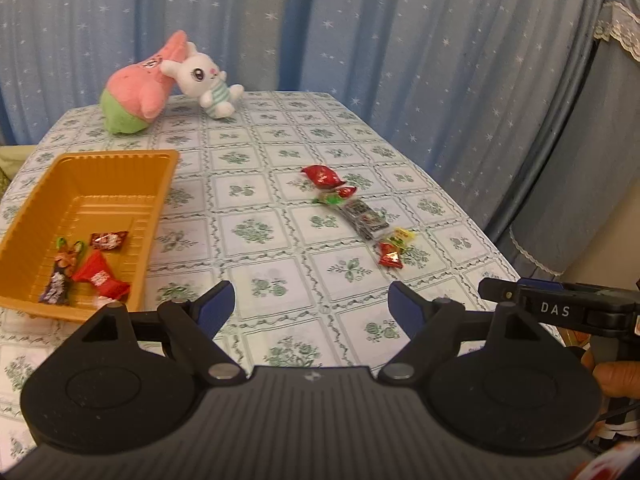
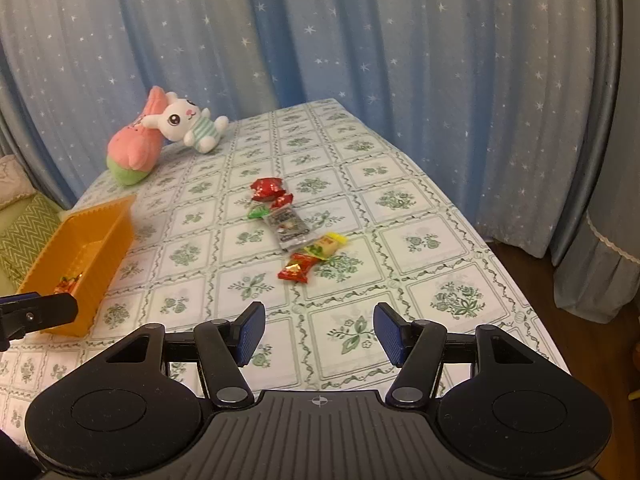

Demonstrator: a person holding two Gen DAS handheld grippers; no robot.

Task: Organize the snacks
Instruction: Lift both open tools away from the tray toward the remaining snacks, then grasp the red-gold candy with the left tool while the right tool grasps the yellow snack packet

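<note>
Above the tablecloth (image 2: 400,200), both hand-held grippers (image 1: 311,306) (image 2: 319,330) level, jaws apart, empty.

Tabletop (image 2: 420,240) in green floral check cloth. On it: orange tray (image 1: 120,184) at left, two plush toys (image 1: 168,80) touching at far left corner, a loose row of wrapped snacks (image 2: 294,232) mid-right, some overlapping.
</note>
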